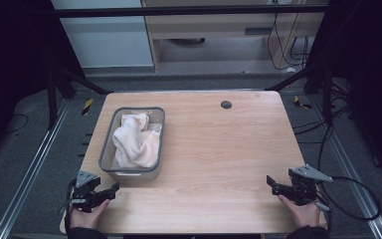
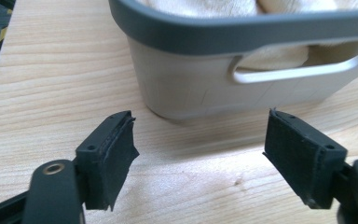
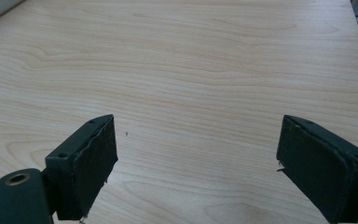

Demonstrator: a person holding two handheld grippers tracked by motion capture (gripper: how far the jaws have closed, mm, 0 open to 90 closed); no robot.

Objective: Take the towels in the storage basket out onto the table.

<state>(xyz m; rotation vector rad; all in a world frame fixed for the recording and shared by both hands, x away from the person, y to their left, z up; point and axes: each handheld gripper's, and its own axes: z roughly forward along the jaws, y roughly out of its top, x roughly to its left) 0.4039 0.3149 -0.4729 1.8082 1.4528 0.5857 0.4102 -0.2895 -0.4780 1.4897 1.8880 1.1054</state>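
A grey plastic bin point(image 1: 157, 144) with a darker rim stands on the left half of the wooden table point(image 1: 219, 149). A crumpled cream towel point(image 1: 133, 139) lies inside it. My left gripper point(image 1: 110, 190) rests near the front left corner, just in front of the bin, jaws open and empty. In the left gripper view the bin's near wall point(image 2: 191, 88) and handle slot sit close ahead of the gripper point(image 2: 200, 149). My right gripper point(image 1: 272, 185) lies near the front right corner, open, with bare wood between its jaws point(image 3: 196, 158).
A small dark round grommet point(image 1: 226, 104) sits near the table's far edge. Metal frame rails run along both sides of the table, with cables on the floor at the right. A cable point(image 1: 358, 199) loops off the right gripper.
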